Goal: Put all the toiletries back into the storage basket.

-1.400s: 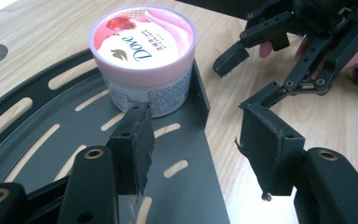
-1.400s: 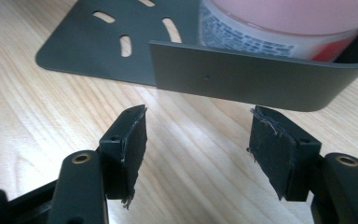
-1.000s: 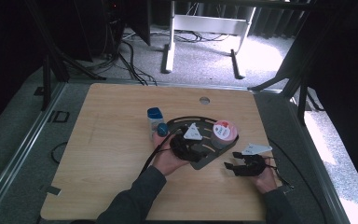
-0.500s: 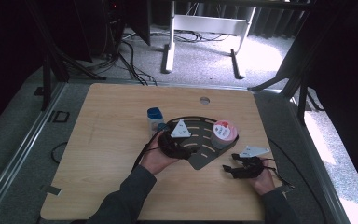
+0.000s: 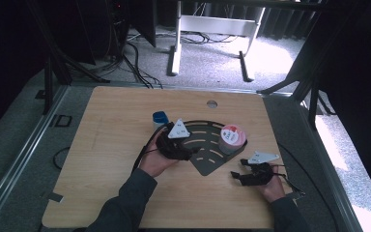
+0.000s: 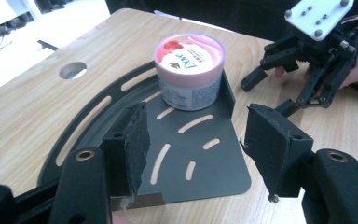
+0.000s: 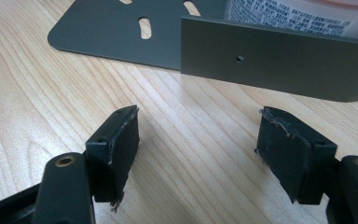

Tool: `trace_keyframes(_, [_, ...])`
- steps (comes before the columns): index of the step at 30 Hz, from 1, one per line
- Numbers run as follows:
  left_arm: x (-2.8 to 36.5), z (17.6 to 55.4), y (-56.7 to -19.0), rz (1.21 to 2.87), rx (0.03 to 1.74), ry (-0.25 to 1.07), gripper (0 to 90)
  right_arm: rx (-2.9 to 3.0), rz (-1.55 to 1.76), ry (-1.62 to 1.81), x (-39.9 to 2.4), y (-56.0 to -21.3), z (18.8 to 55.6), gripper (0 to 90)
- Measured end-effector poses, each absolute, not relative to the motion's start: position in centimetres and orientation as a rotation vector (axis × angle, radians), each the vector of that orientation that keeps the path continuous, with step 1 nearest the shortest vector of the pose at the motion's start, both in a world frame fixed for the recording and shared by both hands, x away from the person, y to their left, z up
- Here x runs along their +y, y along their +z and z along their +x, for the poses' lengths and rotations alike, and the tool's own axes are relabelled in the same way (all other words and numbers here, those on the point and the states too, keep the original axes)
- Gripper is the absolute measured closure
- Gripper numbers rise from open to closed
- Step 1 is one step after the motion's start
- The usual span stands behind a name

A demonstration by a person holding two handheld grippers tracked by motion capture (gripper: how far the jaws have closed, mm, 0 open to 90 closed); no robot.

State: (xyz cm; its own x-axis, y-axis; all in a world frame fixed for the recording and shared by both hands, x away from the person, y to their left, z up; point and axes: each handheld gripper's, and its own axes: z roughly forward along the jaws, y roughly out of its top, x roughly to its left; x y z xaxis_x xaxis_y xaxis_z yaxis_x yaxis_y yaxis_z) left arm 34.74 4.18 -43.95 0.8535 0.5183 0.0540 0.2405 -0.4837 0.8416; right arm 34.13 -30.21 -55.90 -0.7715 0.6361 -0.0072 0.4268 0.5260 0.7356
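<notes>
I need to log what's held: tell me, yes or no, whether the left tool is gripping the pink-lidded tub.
No: the left tool stands open with nothing between its pads, and the pink-lidded tub sits apart on the dark slotted tray.

Both tongs, left and right, have just been opening, jaws apart with nothing between them.

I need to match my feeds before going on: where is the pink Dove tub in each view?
High view: Dove tub right of centre, on the dark slotted plate.
Left gripper view: tub top centre, at the plate's upright lip.
Right gripper view: tub top right, behind the lip.
Shared landmark: the plate.
</notes>
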Motion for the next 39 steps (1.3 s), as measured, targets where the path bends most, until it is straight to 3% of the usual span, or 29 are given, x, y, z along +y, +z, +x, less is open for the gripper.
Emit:
trace_keyframes(23, [8.3,36.7,-43.8,2.012,0.636,0.462,34.6,2.505,0.876,1.091,-30.2,-55.9,34.1,26.3])
trace_keyframes(28, [8.7,37.1,-44.1,2.02,0.65,0.483,30.2,2.507,0.876,1.091,-30.2,-55.9,34.1,26.2])
trace_keyframes(39, [9.4,38.1,-45.1,2.047,0.678,0.449,26.1,2.51,0.875,1.09,-30.2,-55.9,34.1,26.1])
